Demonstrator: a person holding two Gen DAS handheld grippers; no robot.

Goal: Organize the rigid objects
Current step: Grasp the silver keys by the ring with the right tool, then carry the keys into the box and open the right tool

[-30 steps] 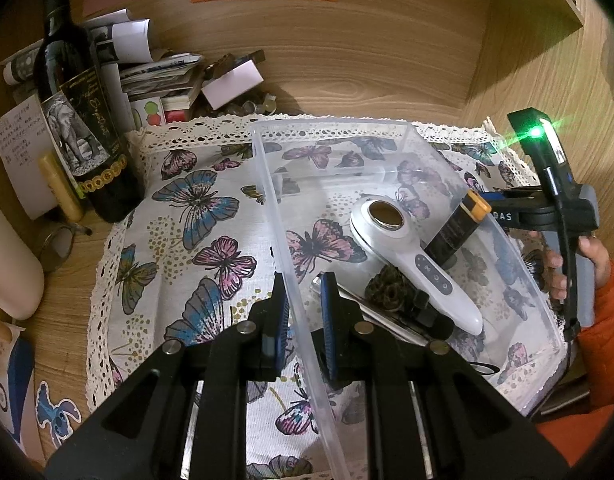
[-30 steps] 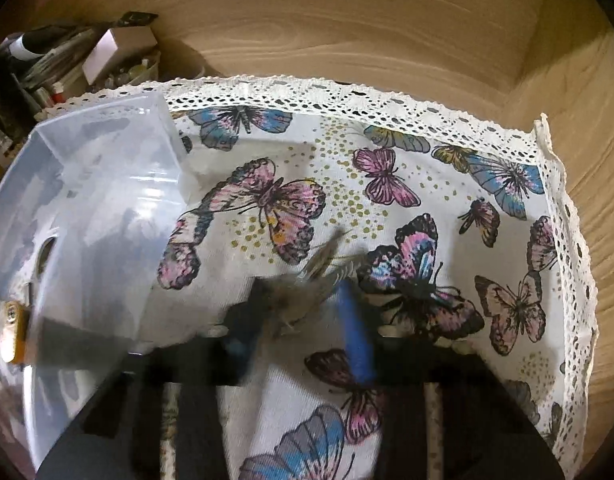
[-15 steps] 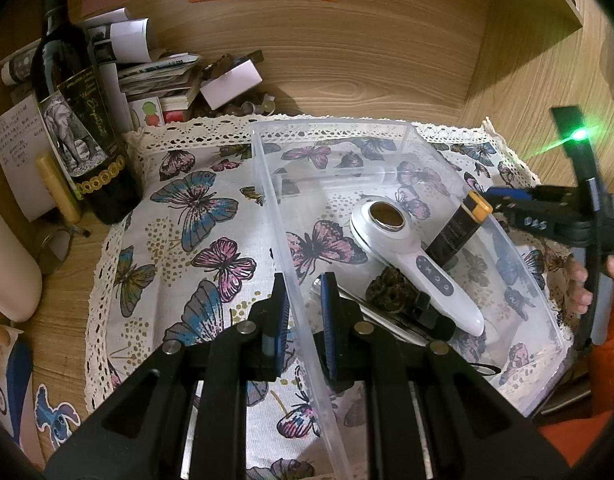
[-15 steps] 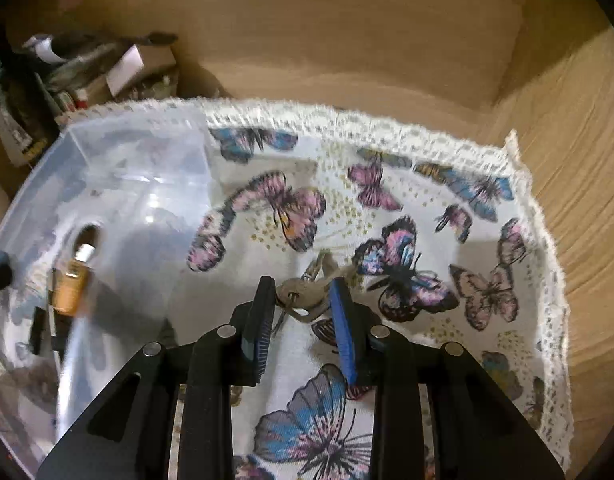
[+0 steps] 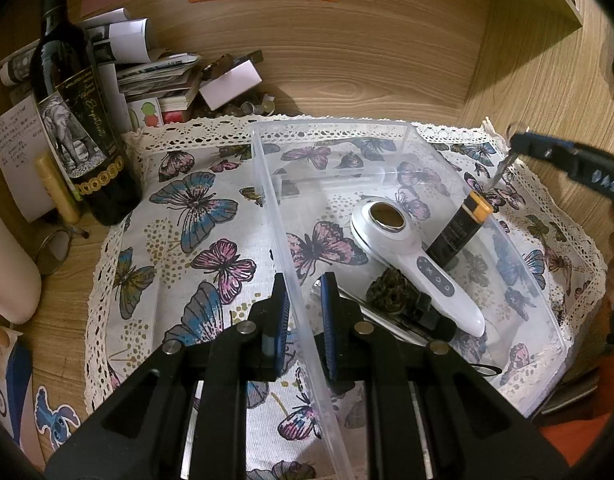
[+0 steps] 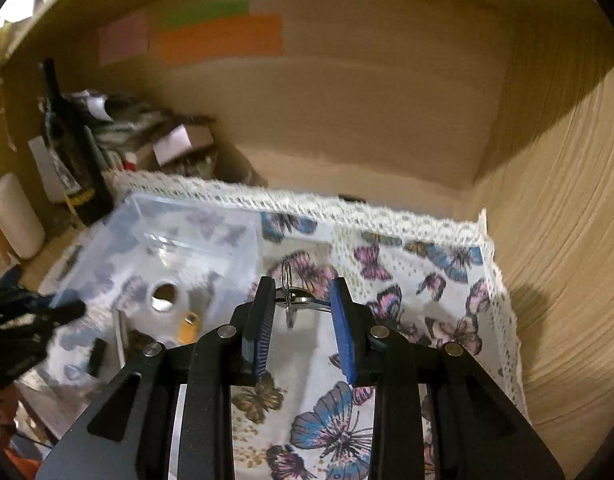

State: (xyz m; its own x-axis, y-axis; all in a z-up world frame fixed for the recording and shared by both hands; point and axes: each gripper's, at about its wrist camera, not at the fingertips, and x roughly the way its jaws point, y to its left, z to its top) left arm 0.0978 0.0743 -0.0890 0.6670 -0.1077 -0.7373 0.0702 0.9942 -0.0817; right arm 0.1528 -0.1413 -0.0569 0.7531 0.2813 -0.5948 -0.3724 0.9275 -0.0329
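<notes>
Left view: the left claw (image 5: 301, 312) is pinched narrow on the near wall of the clear bin (image 5: 387, 128), steadying it on the bench. Inside lie a white handheld device (image 5: 419, 258) and a battery (image 5: 461, 228), both angled away to the back.

Right view: the right claw (image 6: 301, 320) carries a key bunch (image 6: 293, 300) pinched between its pads, lifted above the butterfly cloth (image 6: 427, 280) just right of the bin, one key dangling straight down. I reckon it's the carry step; next it needs to swing left over the bin's rim and let go.

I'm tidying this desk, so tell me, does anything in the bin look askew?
Yes: the battery in the clear bin stands tilted, leaning against the white handheld device instead of lying flat. The rest lies flat.
</notes>
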